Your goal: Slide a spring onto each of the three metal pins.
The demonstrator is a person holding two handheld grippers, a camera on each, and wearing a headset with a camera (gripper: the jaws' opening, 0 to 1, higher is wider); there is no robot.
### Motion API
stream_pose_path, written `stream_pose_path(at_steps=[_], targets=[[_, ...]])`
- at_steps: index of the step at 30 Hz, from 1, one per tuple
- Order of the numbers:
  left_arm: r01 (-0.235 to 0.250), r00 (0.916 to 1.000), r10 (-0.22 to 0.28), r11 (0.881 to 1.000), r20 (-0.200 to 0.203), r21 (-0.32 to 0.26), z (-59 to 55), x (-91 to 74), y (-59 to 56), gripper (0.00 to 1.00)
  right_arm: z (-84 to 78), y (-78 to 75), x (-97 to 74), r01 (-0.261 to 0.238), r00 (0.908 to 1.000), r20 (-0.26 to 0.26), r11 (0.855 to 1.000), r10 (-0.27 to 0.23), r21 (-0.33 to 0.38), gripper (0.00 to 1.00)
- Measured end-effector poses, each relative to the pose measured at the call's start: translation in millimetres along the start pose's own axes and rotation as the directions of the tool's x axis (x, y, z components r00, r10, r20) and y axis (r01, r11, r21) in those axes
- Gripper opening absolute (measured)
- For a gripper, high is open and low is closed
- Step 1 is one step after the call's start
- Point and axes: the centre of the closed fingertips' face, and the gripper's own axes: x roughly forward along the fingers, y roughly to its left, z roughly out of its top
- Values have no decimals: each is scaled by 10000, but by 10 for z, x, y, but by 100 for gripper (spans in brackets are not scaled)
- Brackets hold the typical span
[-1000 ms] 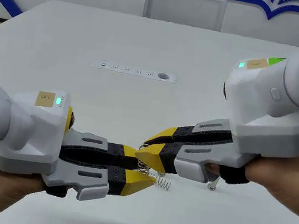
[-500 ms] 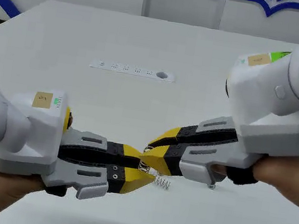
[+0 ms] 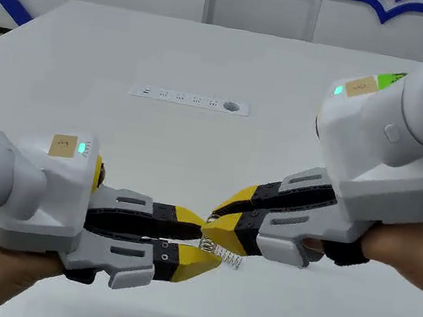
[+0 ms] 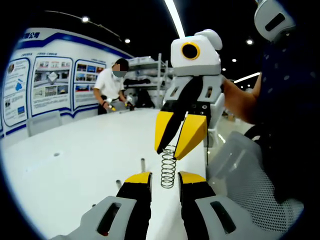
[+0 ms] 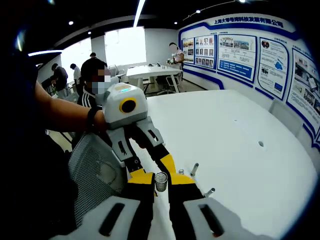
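A small steel spring [image 4: 168, 167] sticks out from the tips of my right gripper [image 4: 175, 146], which is shut on its far end. Its near end reaches in between the yellow fingers of my left gripper [image 4: 165, 178], which stand a little wider than the coil. Seen end-on, the spring [image 5: 160, 181] sits between the right gripper's [image 5: 161, 178] fingers. The two grippers meet tip to tip just above the white table, the left gripper [image 3: 201, 241] low and the right gripper [image 3: 217, 220] slanting down onto it. Short metal pins [image 5: 194, 169] [image 5: 209, 192] stand on the table beside the tips, and the pins [image 4: 142, 164] [image 4: 118, 183] are upright.
Another loose spring [image 3: 233, 261] lies on the table [image 3: 197, 148] under the tips. A socket strip [image 3: 190, 100] is set into the tabletop farther back. A mesh chair back [image 4: 240, 170] and a person's arm are close beside the grippers. Other people stand at far benches.
The right gripper has shifted slightly right and lower. Its tips now sit closer over the left gripper's jaws, with the spring between them. The left gripper has dropped a little.
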Motion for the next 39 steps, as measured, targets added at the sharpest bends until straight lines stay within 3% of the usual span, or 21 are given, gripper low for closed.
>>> stream_pose_path(at_steps=[7,12,17,23,30,39], targets=[[-163,9998,161,9996,-66,-239,-94,-87,30,27,-81,-183,-143,498,9986,-198,9986,-494,175,11],[-504,9987,503,9977,-34,-464,-149,-209,97,31,-178,-420,-291,1213,9921,-385,9918,-1198,404,11],[-913,9958,918,9934,33,-696,-193,-343,183,34,-289,-667,-450,1919,9805,-554,9791,-1883,676,11],[-1561,9877,1563,9841,-48,-848,-263,-483,298,41,-457,-951,-603,2811,9578,-892,9551,-2732,935,11],[-2120,9772,2121,9714,-97,-1067,-311,-580,394,50,-662,-1172,-644,3456,9351,-1230,9320,-3323,1096,11],[-2465,9689,2474,9616,-78,-1204,-325,-647,433,55,-935,-1321,-534,3620,9299,-1323,9176,-3432,1644,11]])
